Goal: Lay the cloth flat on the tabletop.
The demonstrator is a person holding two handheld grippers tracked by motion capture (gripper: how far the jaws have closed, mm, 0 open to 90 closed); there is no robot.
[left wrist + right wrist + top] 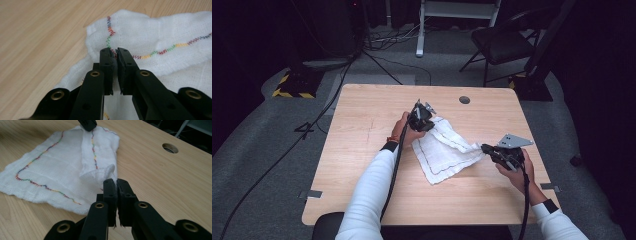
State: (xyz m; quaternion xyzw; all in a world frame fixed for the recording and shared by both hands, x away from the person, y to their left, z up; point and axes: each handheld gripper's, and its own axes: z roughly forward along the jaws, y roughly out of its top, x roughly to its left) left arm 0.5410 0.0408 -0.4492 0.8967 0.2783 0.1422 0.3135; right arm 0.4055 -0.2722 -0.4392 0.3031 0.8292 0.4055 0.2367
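A white cloth (pixel 447 152) with a rainbow-stitched border lies rumpled at the middle of the wooden table (pixel 362 115). My left gripper (pixel 428 124) is at its far left corner. In the left gripper view, the left gripper (pixel 114 51) is shut, with the stitched corner of the cloth (pixel 162 37) pinched between its pads. My right gripper (pixel 484 148) is at the cloth's right corner. The right gripper (pixel 114 181) is also shut, with a raised fold of the cloth (pixel 50 170) caught at its tips. The left gripper (pixel 87 124) shows at the cloth's far end.
A round cable hole (pixel 464 99) sits in the table near its far edge, right of centre. A black chair (pixel 502 42) and cables stand on the grey floor beyond the table. Bare wood surrounds the cloth on every side.
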